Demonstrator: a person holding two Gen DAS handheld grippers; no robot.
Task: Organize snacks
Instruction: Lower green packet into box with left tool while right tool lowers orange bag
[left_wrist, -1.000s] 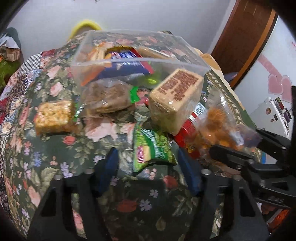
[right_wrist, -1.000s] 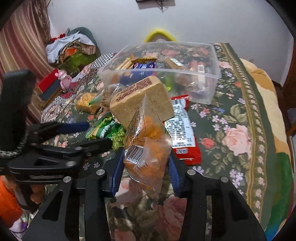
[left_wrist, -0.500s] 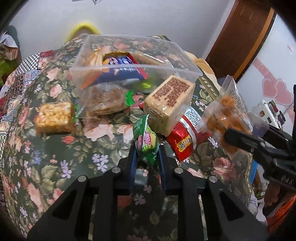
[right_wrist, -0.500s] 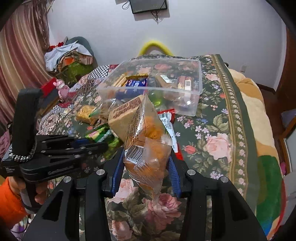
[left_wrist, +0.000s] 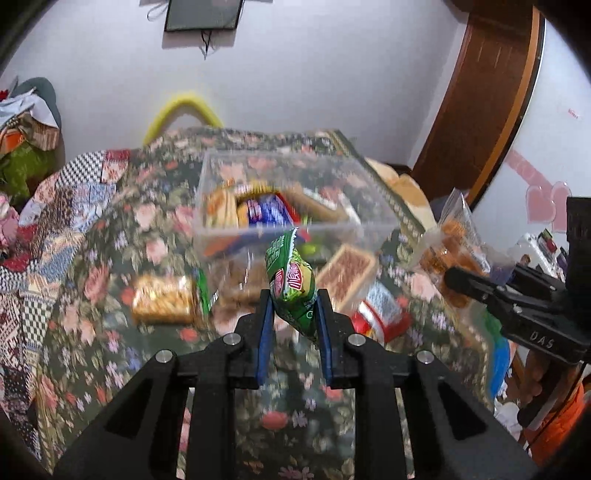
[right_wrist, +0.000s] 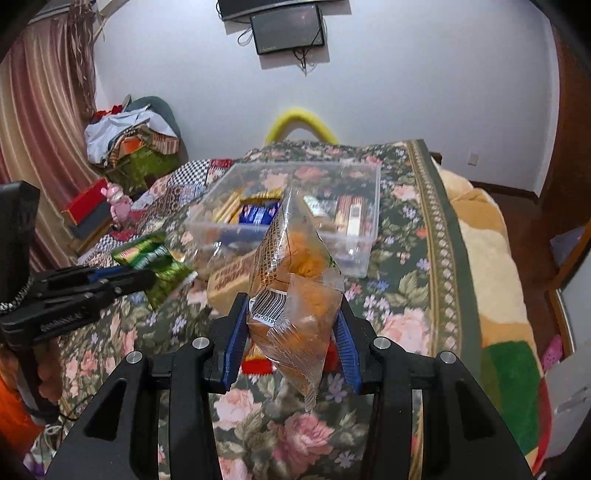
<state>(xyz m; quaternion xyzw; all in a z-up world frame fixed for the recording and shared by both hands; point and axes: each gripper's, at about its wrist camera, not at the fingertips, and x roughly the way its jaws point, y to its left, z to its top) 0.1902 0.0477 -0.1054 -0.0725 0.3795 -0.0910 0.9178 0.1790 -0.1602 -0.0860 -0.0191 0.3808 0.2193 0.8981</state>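
Green packet (left_wrist: 292, 286) pinched in left hand-held gripper (left_wrist: 293, 303), clear orange-snack bag (right_wrist: 293, 299) in right hand-held gripper (right_wrist: 291, 325).

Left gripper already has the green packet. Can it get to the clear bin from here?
Probably yes. The left gripper is shut on the green packet, and the clear bin sits just ahead, its top open and nothing between.

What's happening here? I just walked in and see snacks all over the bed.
A person is sorting snacks with a tool in each hand. The left tool grips a green packet, lifted off the blanket. The right tool grips a clear bag of orange snacks, also in the air. The clear box ahead already holds several packets; others lie loose before it.
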